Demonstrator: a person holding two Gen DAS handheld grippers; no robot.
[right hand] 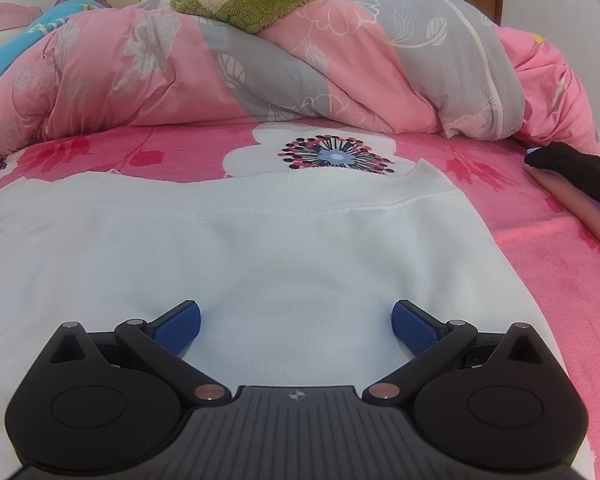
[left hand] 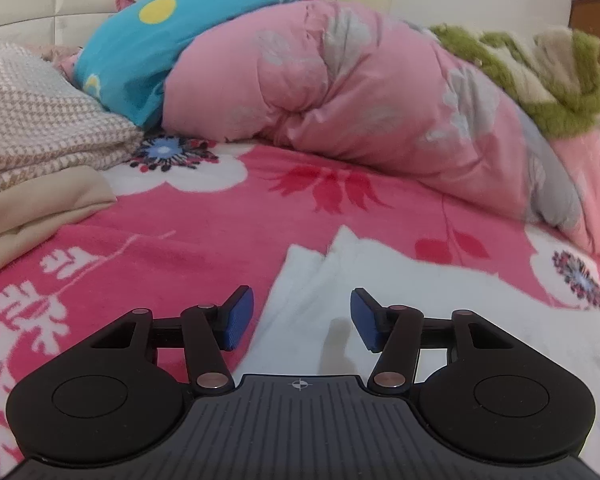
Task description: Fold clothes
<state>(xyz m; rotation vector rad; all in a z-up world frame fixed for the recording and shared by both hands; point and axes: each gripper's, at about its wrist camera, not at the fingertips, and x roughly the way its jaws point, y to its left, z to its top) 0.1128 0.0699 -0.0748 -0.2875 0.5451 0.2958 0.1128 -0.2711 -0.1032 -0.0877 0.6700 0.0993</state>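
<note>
Looking through my left wrist camera, I see the left tool [left hand: 302, 318] with its blue pads [left hand: 239, 320] standing apart and nothing pinched between them; it hangs over the near left edge of the white garment [left hand: 380, 292], which lies flat on the pink flowered bed cover [left hand: 204, 220]. One pad sits over the pink cover, the other over the white cloth, and I cannot tell whether either touches. To the left lie a folded beige cloth [left hand: 40, 208] and a checked blanket [left hand: 40, 120] stacked behind it. Beyond, a pink quilt [left hand: 340, 88] is bunched up, with a blue cloth [left hand: 140, 48] behind it and a green fleece [left hand: 540, 76] on its right. Through my right wrist camera, the right tool [right hand: 296, 326] is wide open over the middle of the garment [right hand: 260, 248], whose ribbed hem [right hand: 380, 192] runs across the far side. A black item [right hand: 572, 172] lies at the right edge of the bed cover [right hand: 520, 240], just below the quilt [right hand: 140, 80].
</note>
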